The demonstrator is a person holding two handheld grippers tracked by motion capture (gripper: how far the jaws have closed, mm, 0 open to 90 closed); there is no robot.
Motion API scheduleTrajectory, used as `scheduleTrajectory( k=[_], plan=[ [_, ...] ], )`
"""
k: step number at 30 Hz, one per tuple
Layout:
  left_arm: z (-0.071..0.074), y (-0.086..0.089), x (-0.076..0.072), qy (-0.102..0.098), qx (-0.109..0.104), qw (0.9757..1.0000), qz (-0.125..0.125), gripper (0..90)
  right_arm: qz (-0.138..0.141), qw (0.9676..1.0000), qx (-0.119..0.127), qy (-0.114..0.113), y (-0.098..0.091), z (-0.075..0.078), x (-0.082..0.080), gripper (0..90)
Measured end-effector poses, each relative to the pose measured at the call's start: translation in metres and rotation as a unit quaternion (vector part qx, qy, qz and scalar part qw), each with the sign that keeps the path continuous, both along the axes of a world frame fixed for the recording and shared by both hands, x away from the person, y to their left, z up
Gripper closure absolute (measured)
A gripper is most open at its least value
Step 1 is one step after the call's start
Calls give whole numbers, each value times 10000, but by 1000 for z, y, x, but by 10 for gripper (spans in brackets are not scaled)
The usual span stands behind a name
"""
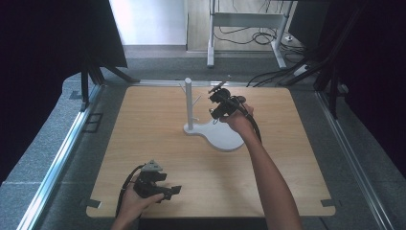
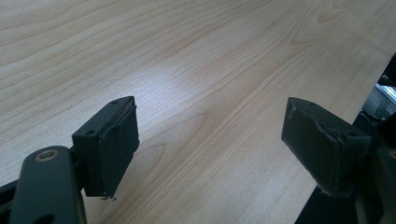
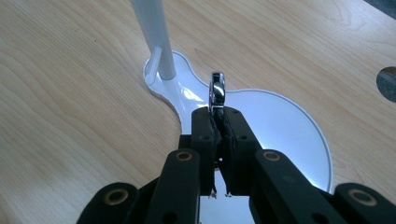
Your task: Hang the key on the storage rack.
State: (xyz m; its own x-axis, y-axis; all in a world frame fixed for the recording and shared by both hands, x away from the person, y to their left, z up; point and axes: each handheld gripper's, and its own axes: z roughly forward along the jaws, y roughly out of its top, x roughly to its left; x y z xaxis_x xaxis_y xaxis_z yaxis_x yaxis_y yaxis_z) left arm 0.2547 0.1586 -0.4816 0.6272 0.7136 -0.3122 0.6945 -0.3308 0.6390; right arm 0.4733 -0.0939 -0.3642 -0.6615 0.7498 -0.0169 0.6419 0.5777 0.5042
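Chrome ring (image 3: 217,91), frame centre, pinched edge-on by the closed right gripper (image 3: 217,122), could twist loose; left gripper (image 2: 210,140) gapes empty.

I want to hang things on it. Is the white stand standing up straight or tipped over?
Upright. The white stand rises straight from its flat base on the table.

A light wooden surface (image 1: 158,143) is seen set on a grey carpeted floor (image 1: 43,158). Metal rails (image 1: 62,148) are laid along both its sides. Black curtains (image 1: 43,43) are hung at left and right. Beyond it, a white desk frame (image 1: 246,21) and loose cables (image 1: 244,36) are seen.
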Motion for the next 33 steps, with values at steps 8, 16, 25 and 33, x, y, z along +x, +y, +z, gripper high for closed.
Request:
scheduleTrajectory(
  k=[8,16,25,33],
  plan=[
    [0,2,0,14,-25,10000,21,193,-7,10000,7,-54,9,4,9,844],
    [0,4,1,21,-33,10000,32,193,25,10000,-32,-55,19,8,18,843],
    [0,5,1,25,-49,10000,40,193,-69,9998,-13,-159,26,15,29,844],
    [0,5,1,46,-47,10000,39,193,0,9998,-77,-187,33,12,33,843]
  ],
)
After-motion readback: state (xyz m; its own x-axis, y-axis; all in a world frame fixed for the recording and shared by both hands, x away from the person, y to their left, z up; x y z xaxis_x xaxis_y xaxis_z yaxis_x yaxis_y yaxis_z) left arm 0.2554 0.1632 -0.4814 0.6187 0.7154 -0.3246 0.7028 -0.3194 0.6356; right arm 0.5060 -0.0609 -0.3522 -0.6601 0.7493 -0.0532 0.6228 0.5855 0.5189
